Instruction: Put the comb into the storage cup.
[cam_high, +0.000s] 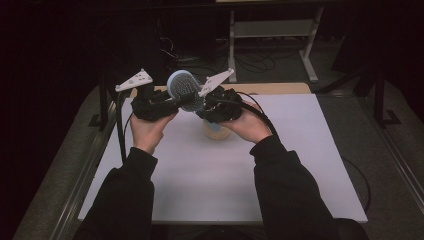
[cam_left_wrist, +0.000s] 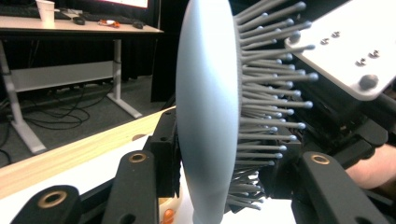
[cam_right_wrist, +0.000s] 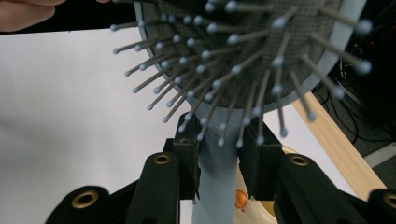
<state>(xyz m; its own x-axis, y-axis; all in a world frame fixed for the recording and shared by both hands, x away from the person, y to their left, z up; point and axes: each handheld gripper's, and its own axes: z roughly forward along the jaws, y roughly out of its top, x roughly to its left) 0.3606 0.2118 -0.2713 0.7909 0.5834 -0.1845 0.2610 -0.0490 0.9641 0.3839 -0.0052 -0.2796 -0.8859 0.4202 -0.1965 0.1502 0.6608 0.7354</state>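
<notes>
The light, stiff hairbrush (cam_high: 184, 89) is held above the table (cam_high: 300, 165) at 12 o'clock, the right gripper (cam_right_wrist: 219, 158) clamped on its handle, a good place, the left gripper (cam_left_wrist: 219, 177) clenched on the head.

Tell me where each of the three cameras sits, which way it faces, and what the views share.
High view: above the person's side, facing forward and down on the white table; forearms, left gripper and right gripper meet at the hairbrush.
Left gripper view: looks along its jaws at the brush's head edge-on, clamped.
Right gripper view: looks along its jaws, clamped on the brush's handle, bristles facing the camera.
Shared: all show the hairbrush; both gripper views show the table.
</notes>
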